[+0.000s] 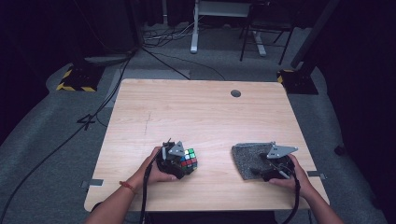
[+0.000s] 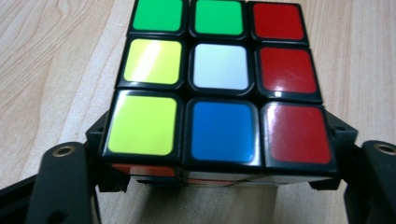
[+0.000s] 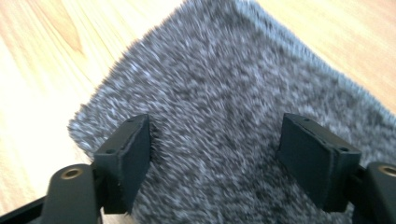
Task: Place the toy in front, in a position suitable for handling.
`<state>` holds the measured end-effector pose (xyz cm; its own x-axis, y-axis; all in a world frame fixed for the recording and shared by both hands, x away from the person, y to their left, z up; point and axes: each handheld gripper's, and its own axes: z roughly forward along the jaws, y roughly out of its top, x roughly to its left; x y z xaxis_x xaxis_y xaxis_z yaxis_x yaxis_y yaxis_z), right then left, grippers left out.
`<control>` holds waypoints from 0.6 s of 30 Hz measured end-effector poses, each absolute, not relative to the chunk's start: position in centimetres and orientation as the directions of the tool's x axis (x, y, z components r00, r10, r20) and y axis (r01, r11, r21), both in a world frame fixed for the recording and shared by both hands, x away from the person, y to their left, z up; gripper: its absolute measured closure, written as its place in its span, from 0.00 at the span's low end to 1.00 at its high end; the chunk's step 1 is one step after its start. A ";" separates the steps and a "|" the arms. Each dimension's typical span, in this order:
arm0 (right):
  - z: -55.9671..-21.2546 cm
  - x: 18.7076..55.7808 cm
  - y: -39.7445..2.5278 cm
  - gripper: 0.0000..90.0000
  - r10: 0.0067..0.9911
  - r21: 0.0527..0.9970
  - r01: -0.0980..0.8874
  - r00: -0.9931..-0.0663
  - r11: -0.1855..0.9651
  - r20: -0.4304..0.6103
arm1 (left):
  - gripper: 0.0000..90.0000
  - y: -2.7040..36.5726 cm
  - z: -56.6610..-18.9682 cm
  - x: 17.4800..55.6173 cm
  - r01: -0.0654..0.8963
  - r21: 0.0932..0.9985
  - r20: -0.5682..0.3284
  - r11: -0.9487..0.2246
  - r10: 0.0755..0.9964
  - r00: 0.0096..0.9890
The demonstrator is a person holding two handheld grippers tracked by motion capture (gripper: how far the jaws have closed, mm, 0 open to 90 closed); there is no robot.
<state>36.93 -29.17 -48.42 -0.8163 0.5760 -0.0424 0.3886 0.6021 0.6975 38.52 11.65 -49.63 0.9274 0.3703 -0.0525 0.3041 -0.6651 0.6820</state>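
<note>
A scrambled puzzle cube with green, yellow, white, blue and red stickers rests on the wooden table. My left gripper is shut on its near lower edge, a jaw on each side. To the right a grey fuzzy cloth lies flat on the table. My right gripper stands open just over the cloth, its black pads spread wide with only cloth between them.
A round cable hole sits near the table's far edge. Behind the table the floor holds cables, desk legs and yellow-black striped stand feet.
</note>
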 end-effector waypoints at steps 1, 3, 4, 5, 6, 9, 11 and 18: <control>-48.3 36.9 -29.2 0.29 0.572 0.704 0.377 -0.819 0.601 -0.050 | 0.32 11.7 -49.6 38.5 0.302 0.684 -0.054 -0.664 0.367 0.929; -48.2 37.0 -29.1 0.30 0.578 0.708 0.376 -0.814 0.597 -0.055 | 0.35 11.7 -49.6 38.5 0.301 0.686 -0.054 -0.662 0.366 0.929; -48.3 37.1 -29.1 0.30 0.581 0.708 0.379 -0.812 0.596 -0.055 | 0.36 11.7 -49.6 38.5 0.297 0.684 -0.053 -0.666 0.361 0.931; -48.5 37.3 -29.2 0.29 0.583 0.703 0.386 -0.811 0.597 -0.050 | 0.36 11.7 -49.6 38.5 0.292 0.683 -0.051 -0.669 0.356 0.933; -48.6 37.5 -29.2 0.29 0.589 0.698 0.400 -0.807 0.594 -0.038 | 0.37 11.6 -49.5 38.5 0.289 0.681 -0.048 -0.672 0.353 0.934; -49.2 38.0 -29.5 0.28 0.597 0.690 0.436 -0.802 0.578 0.006 | 0.37 11.4 -49.4 38.3 0.269 0.673 -0.035 -0.689 0.334 0.942; -49.3 38.1 -29.6 0.28 0.601 0.688 0.452 -0.799 0.568 0.028 | 0.37 11.2 -49.4 38.2 0.264 0.671 -0.032 -0.693 0.329 0.944; -49.1 37.8 -29.5 0.49 0.580 0.679 0.442 -0.814 0.586 0.031 | 0.37 10.5 -48.9 37.3 0.225 0.663 -0.001 -0.714 0.300 0.954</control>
<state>37.76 -29.51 -49.05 -0.8143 0.5796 0.0306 0.4424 0.5858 0.6790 37.31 10.45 -48.86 0.9540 0.2999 -0.0013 0.2252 -0.7136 0.6634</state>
